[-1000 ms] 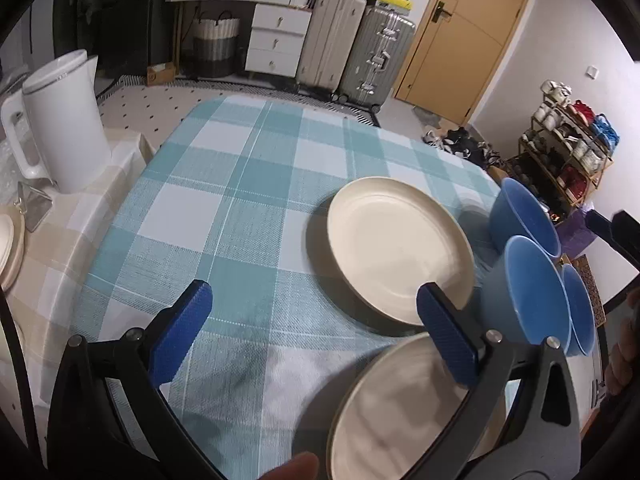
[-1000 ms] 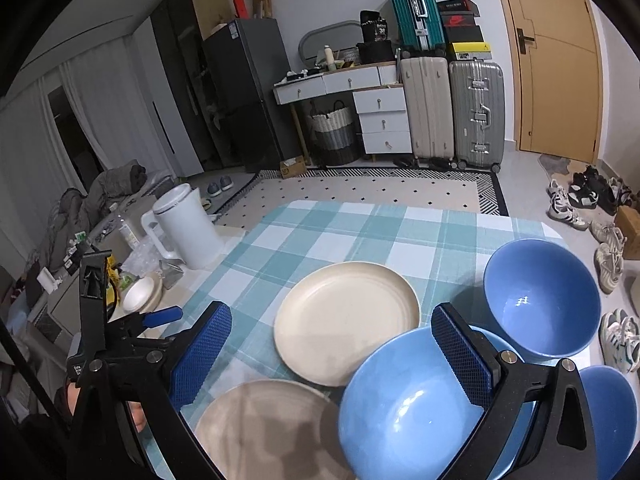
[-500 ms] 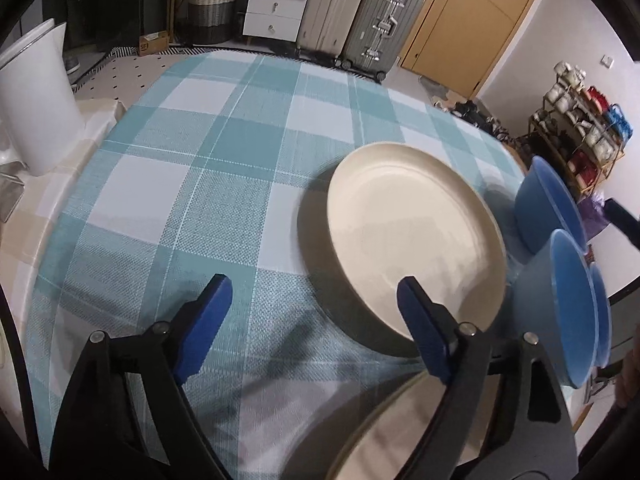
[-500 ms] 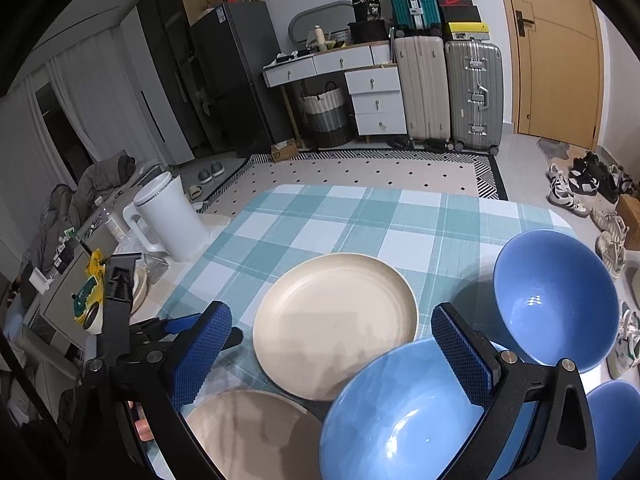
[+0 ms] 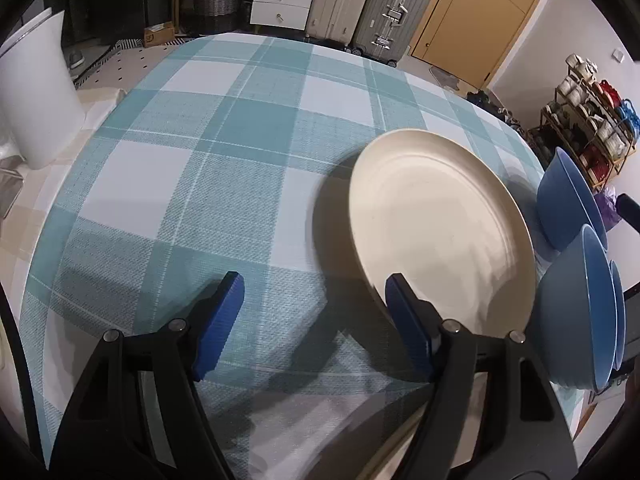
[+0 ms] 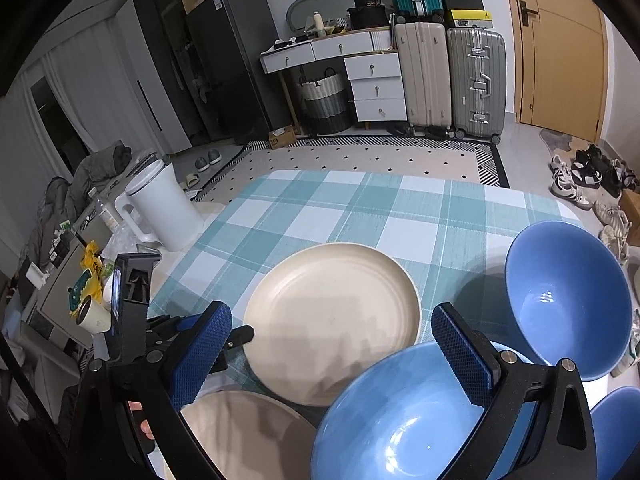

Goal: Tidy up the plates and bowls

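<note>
We count two cream plates: one (image 6: 332,316) farther back, one (image 6: 248,436) nearer. We count three blue bowls: large (image 6: 564,300), front (image 6: 400,420), corner (image 6: 616,428).

A teal-and-white check is shown on the counter (image 5: 224,184). Cream is seen on the plates (image 6: 336,320), blue on the bowls (image 6: 560,304), white on the kettle (image 6: 160,204), and blue padding on black jaws.

A left gripper (image 5: 314,308) with blue-padded fingers spread apart hovers low over a table (image 5: 224,168) covered in teal and white checks. A cream plate (image 5: 440,232) lies toward the table's right side, its near rim just beside the right finger. Blue bowls (image 5: 576,304) crowd the table's right edge. A white kettle (image 5: 34,96) stands off the left edge.
</note>
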Available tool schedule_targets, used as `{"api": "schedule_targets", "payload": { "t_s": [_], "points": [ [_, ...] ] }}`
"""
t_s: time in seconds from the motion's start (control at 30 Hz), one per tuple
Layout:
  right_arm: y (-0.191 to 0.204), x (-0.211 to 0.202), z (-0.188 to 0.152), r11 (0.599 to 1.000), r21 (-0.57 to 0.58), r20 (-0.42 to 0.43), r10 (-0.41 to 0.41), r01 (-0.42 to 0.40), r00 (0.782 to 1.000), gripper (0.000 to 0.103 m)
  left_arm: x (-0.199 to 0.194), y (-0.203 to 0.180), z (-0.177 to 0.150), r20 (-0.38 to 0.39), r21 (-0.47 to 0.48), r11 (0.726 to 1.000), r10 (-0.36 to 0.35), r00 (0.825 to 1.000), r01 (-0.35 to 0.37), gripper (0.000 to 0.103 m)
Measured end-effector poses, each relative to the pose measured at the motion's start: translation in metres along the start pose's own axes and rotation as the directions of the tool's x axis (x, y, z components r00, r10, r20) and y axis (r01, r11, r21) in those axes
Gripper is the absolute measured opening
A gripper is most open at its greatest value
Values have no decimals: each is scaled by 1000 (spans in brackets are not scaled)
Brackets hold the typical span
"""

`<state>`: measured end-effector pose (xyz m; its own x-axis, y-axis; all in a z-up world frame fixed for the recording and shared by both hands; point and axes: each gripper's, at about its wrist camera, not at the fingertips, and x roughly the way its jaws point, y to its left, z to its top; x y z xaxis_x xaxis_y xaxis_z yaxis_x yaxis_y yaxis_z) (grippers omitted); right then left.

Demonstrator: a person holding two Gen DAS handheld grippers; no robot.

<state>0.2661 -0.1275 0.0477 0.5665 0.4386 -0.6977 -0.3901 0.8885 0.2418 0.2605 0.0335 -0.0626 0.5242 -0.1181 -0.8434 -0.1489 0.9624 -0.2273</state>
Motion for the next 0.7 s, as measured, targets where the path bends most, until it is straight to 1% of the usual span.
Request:
{"api": "schedule_targets", "payload": {
  "t_s": [0.27, 0.53, 0.6, 0.7],
  "points": [
    [8, 10, 1, 1000, -9, -20, 8, -9, 1000, 102, -14, 28, -6, 9, -32, 999, 21, 1000, -21, 71],
    [33, 34, 5, 999, -31, -55, 39, -40, 998, 102, -28, 61, -13, 22, -65, 998, 26, 999, -25, 70],
    [41, 42, 5, 998, -39, -66, 43, -45, 997, 101, -30, 68, -14, 27, -68, 997, 29, 999, -27, 70],
    [50, 56, 4, 998, -41, -90, 40, -44, 995, 95, -34, 79, -16, 30, -80, 996, 27, 999, -25, 70]
  ]
}}
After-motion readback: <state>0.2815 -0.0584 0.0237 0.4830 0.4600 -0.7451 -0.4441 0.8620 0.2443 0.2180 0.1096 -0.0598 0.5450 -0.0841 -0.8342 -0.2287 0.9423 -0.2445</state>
